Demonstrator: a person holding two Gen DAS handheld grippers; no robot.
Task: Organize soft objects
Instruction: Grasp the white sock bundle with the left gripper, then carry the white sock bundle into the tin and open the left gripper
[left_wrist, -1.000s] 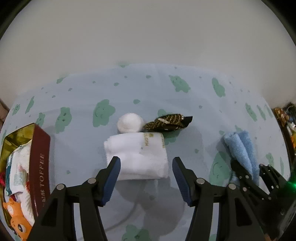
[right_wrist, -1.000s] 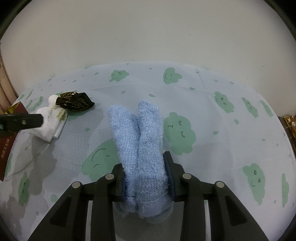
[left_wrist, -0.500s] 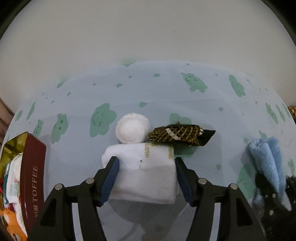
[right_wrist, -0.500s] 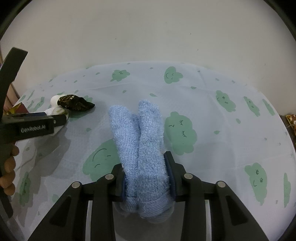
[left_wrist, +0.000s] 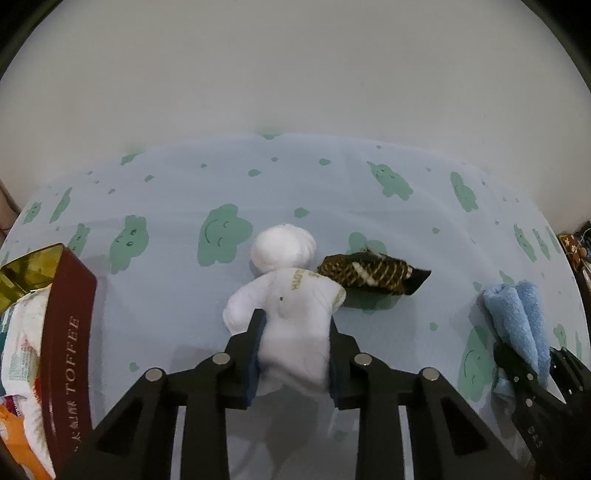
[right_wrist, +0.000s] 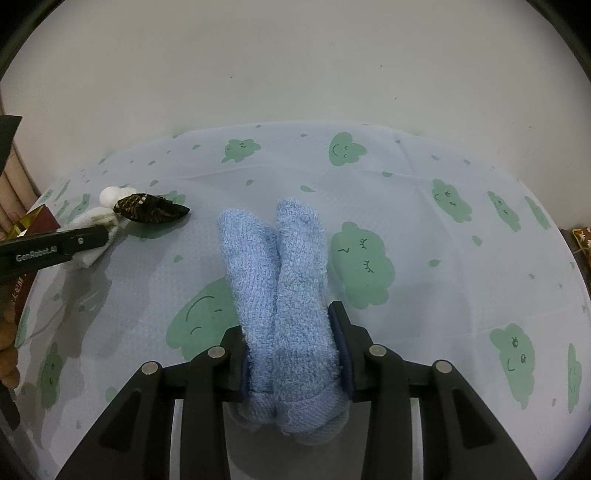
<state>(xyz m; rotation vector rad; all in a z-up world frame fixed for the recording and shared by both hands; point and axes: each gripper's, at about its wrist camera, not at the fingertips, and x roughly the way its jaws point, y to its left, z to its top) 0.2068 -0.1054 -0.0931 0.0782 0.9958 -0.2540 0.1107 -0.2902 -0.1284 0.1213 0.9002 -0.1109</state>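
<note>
Your left gripper (left_wrist: 293, 352) is closing its jaws, pinching a folded white towel (left_wrist: 291, 314) on the cloud-print tablecloth (left_wrist: 177, 295). Your right gripper (right_wrist: 291, 349) clamps a rolled blue towel (right_wrist: 284, 280).

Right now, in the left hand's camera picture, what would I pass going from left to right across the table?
Toffee tin → white folded cloth, with the left gripper closing on it → dark patterned pouch → blue rolled towel, held in the right gripper at the right edge.
</note>
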